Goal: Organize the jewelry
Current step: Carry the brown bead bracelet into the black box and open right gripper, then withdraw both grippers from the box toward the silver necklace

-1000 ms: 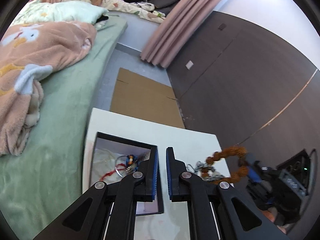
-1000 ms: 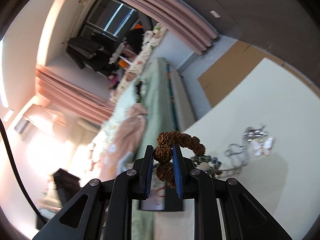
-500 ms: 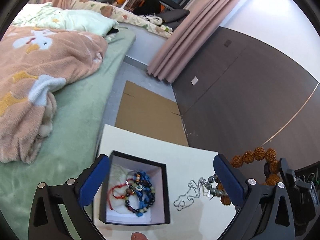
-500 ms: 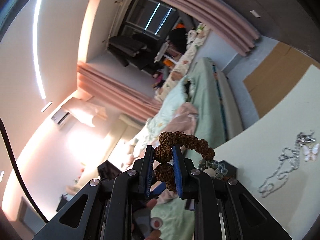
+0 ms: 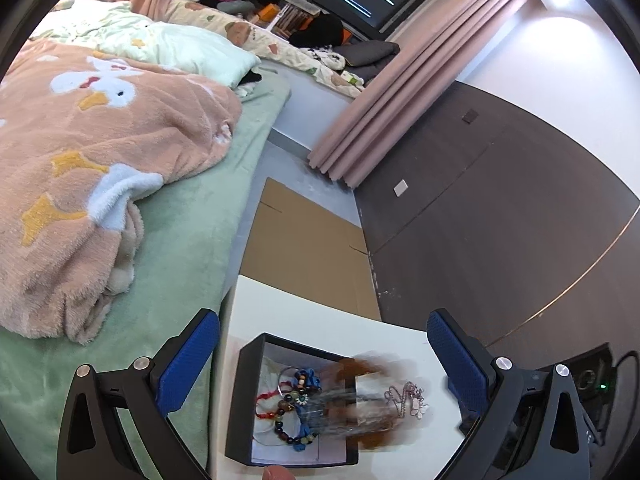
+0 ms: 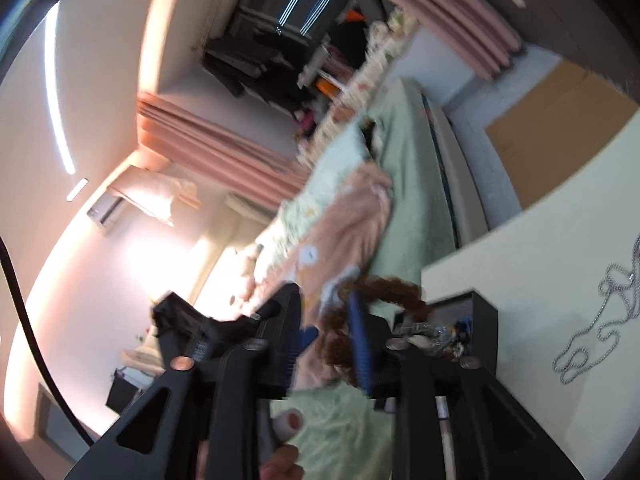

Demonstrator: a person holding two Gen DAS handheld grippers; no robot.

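A black jewelry box [image 5: 246, 400] with a white lining sits on the white table [image 5: 304, 320] and holds red, blue and beaded bracelets [image 5: 294, 404]. My left gripper [image 5: 320, 364] is wide open and empty above the box. A brown seed-bead bracelet [image 5: 372, 368] shows as a motion-blurred streak over the box's right wall. In the right wrist view the same bracelet [image 6: 384, 292] hangs blurred beside my right gripper [image 6: 328, 336], whose jaws stand apart. A silver chain necklace [image 5: 406, 394] lies on the table right of the box; it also shows in the right wrist view [image 6: 600, 320].
A bed with a green sheet [image 5: 188, 240] and a pink blanket [image 5: 80, 140] runs along the table's left edge. Flat cardboard [image 5: 308, 248] lies on the floor beyond the table. A dark wall panel [image 5: 500, 220] stands to the right.
My left gripper went from shut to wide open. My right gripper moved toward the box with the brown bracelet, and its jaws have spread; the bracelet is now blurred in motion over the box.
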